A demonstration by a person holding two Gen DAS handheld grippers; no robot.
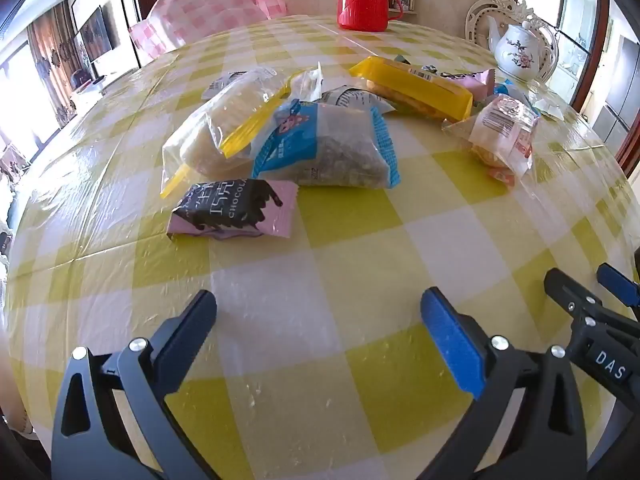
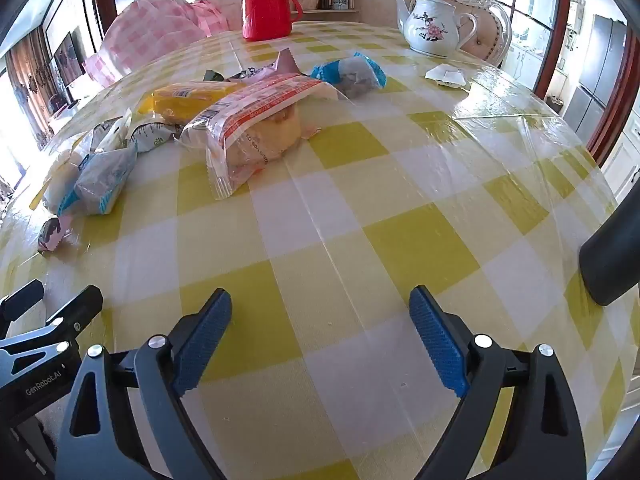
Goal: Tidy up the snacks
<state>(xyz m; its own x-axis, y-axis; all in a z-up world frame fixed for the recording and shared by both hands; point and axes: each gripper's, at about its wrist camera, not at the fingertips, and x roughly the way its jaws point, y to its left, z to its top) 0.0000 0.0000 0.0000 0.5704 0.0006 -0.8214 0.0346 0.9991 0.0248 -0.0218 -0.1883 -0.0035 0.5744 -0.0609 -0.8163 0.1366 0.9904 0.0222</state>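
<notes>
From the left wrist, your left gripper (image 1: pixel 318 312) hangs over bare checked tablecloth (image 1: pixel 360 240) with its jaws spread wide and nothing between them. The snacks lie ahead in a loose heap, none sorted as far as you can judge: a pink-and-black chocolate packet (image 1: pixel 234 210) nearest, a blue-edged bag of dark bits (image 1: pixel 332 144) just behind it and touching a clear bag with a yellow zip (image 1: pixel 212 136), a long yellow packet (image 1: pixel 412 84) further back, and a clear-wrapped cake (image 1: pixel 502 136) off to the right. No box or tray for them shows.

From the right wrist, your right gripper (image 2: pixel 320 316) is likewise spread and empty, over open cloth well short of the pile. The clear-wrapped cake (image 2: pixel 256 132) is the closest packet here; a small blue packet (image 2: pixel 352 74) sits apart behind it. A red flask (image 2: pixel 266 2) and a white teapot (image 2: pixel 432 26) stand at the far edge.

Judging from this, the organizing looks barely begun: every packet is left to gather or line up.
</notes>
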